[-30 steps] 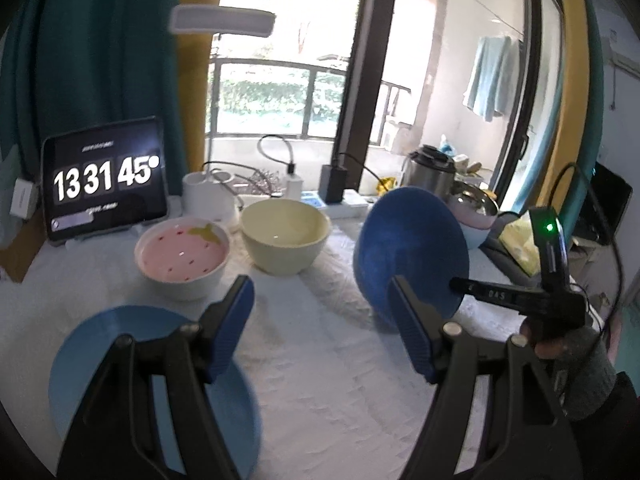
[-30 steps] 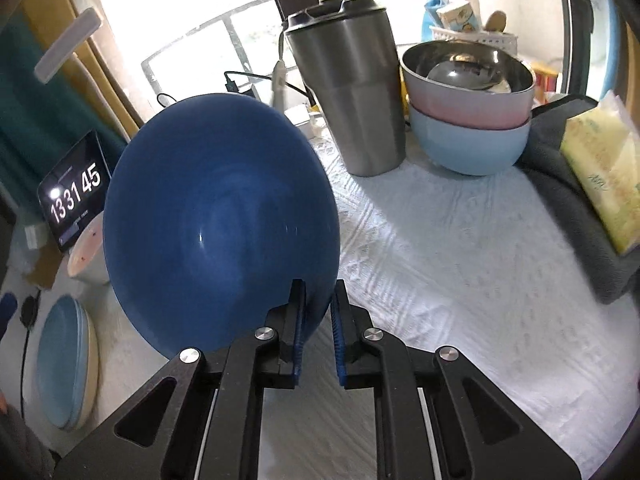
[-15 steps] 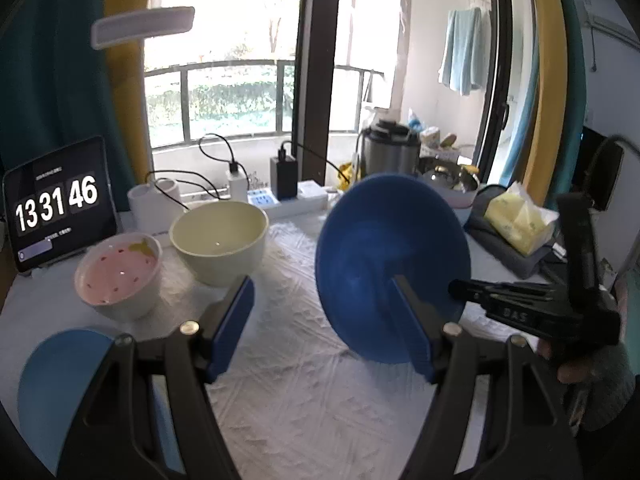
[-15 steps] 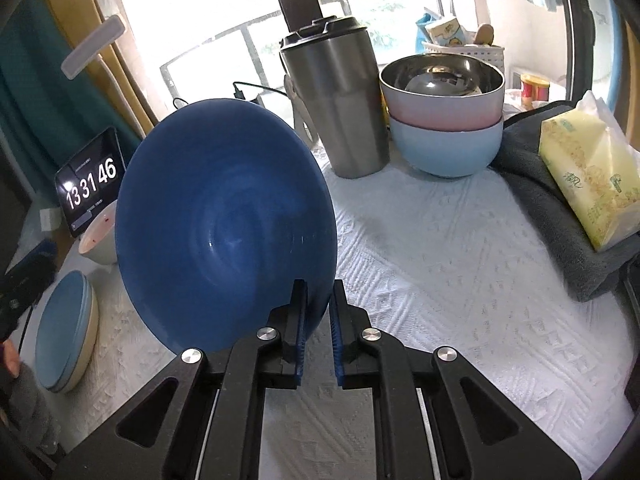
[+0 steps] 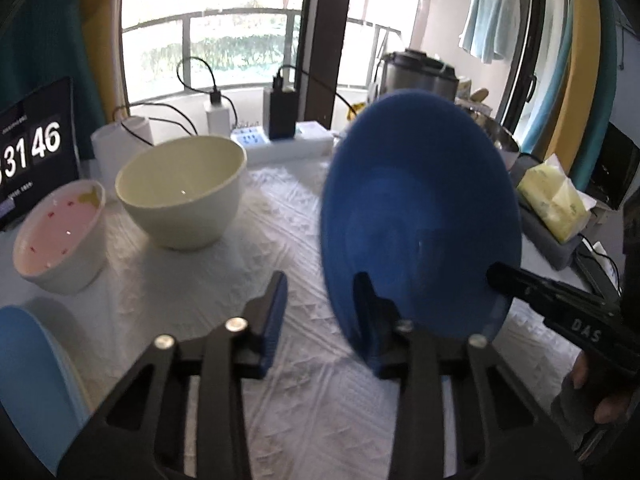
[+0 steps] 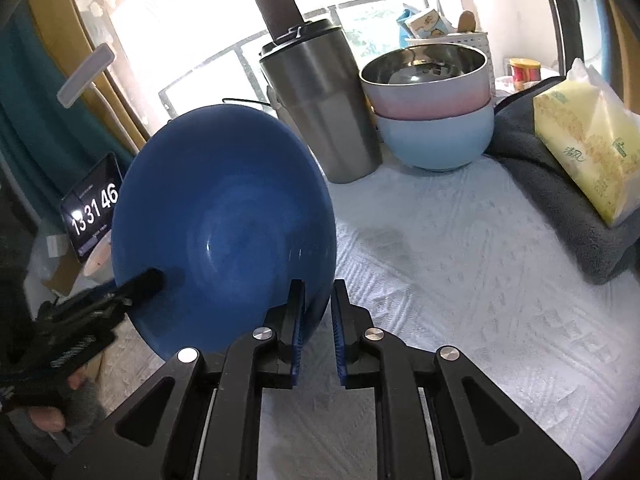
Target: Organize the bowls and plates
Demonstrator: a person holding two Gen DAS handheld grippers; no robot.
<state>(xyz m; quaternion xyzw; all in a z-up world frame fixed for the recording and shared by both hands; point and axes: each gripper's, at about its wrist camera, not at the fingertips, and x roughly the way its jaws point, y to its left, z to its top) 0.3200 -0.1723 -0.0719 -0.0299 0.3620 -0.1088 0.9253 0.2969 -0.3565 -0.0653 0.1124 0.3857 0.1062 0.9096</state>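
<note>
A dark blue plate (image 5: 420, 220) hangs tilted on edge above the white cloth. In the right wrist view the blue plate (image 6: 224, 220) has its lower right rim between the jaws of my right gripper (image 6: 318, 320), which still hold it while they are opening. My left gripper (image 5: 320, 320) is closing around the plate's lower left rim. One pad lies against the plate's face, while the other stands a gap away from its back. A cream bowl (image 5: 184, 192) and a white bowl with a pink inside (image 5: 60, 236) stand at the left. A light blue plate (image 5: 28, 380) lies at the near left.
A steel tumbler (image 6: 320, 108) and a pink bowl stacked in a light blue bowl (image 6: 436, 136) stand at the back right. A yellow tissue pack (image 6: 588, 140) lies on a grey towel. A clock tablet (image 5: 32, 152) and a power strip (image 5: 288, 144) line the back edge.
My left gripper has moved right and down to the blue plate, and its jaws have narrowed around the rim. My right gripper's jaws have widened slightly.
</note>
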